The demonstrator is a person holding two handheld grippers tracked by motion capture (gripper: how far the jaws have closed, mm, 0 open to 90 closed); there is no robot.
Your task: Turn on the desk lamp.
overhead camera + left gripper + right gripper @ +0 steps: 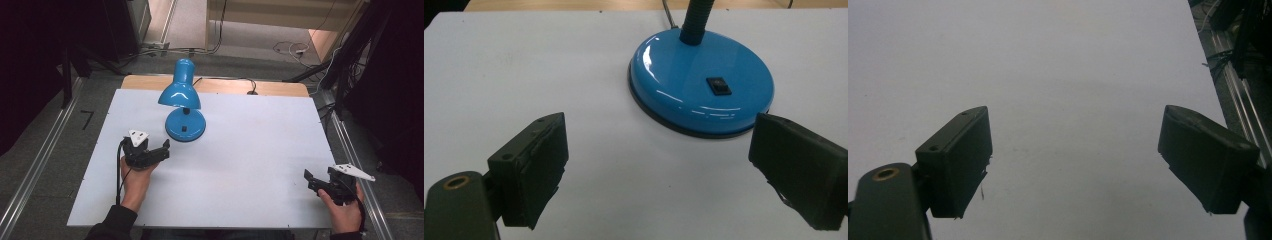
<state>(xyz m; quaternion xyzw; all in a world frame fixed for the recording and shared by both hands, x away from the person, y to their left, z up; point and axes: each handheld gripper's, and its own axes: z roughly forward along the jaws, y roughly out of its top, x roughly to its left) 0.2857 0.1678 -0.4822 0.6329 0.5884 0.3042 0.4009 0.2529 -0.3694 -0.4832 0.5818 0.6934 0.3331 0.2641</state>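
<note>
A broad white table (240, 165) takes up the middle of the high view, a strip of bare wood showing along its far edge and metal rails (35, 165) running down the floor on either side. Standing on the far-left part of the table is a blue desk lamp (183, 102), its round base flat on the white surface, its shade tipped forward over that base, and its dark cord (235, 80) trailing off toward the far edge. In the left gripper view the lamp base (701, 82) sits just ahead, a small black switch (718, 85) on its top and the ribbed neck (696, 20) rising from the back. The left gripper (159, 151) hovers just beside the base on the near side, held in the person's left hand (136, 177), its jaws spread wide with nothing between them and pointed at the lamp. Well apart, at the near-right corner, the right gripper (308, 179) rests in the right hand (345, 210), jaws likewise parted and empty, white tabletop ahead of them in the right gripper view. A grey three-cornered plate (138, 135) tops the left gripper.
</note>
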